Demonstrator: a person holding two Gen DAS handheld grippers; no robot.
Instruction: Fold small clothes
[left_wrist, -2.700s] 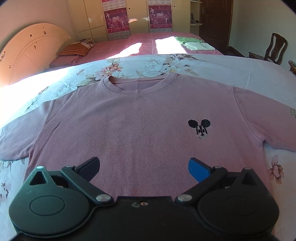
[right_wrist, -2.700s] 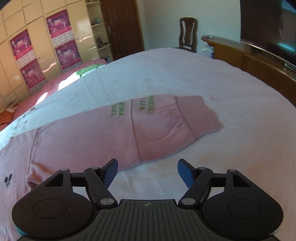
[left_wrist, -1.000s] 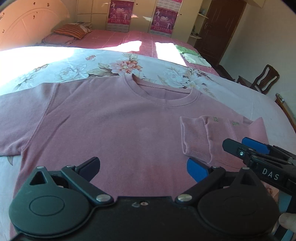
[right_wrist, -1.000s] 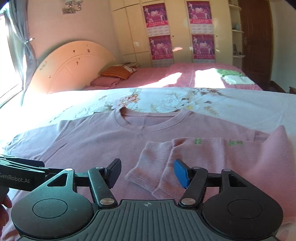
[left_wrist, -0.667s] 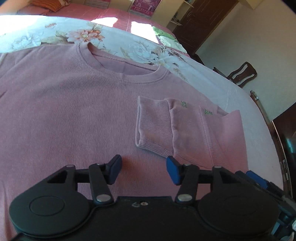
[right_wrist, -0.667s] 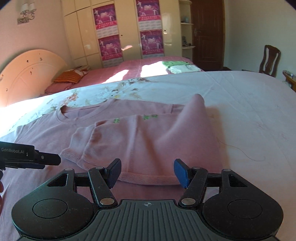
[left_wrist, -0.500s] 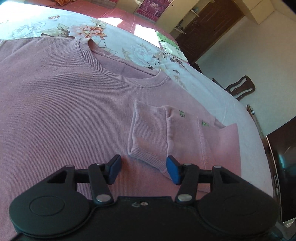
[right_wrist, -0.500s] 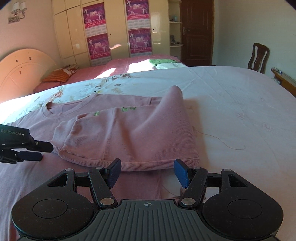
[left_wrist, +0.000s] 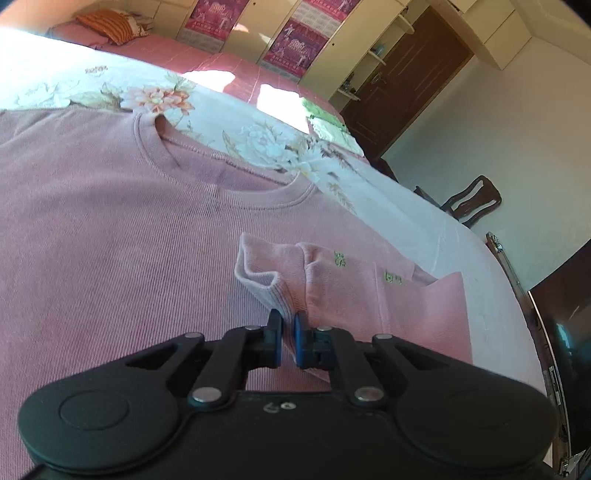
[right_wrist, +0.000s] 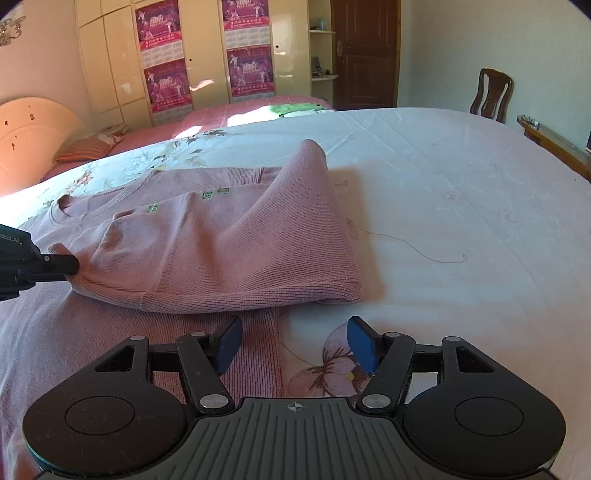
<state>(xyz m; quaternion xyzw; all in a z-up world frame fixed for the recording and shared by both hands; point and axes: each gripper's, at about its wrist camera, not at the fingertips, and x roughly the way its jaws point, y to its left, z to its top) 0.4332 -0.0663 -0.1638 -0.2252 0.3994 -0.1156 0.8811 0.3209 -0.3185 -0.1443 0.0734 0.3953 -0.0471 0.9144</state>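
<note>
Pinching the folded sleeve (left_wrist: 332, 284) cuff, left gripper (left_wrist: 287, 334) has fingers clamped on it atop the pink sweater (left_wrist: 110, 240) on the bed (right_wrist: 443, 184); sleeve runs rightward. Right gripper (right_wrist: 295, 341), fingers apart, hovers nearer the hem.

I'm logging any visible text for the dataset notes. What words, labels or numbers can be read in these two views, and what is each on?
"obot.AI": partial white lettering on the left gripper, cut off by the frame edge in the right wrist view.
Green embroidered lettering on the folded sleeve of the pink sweater: too small to read.
Printing on the wardrobe posters: too blurred to read.
</note>
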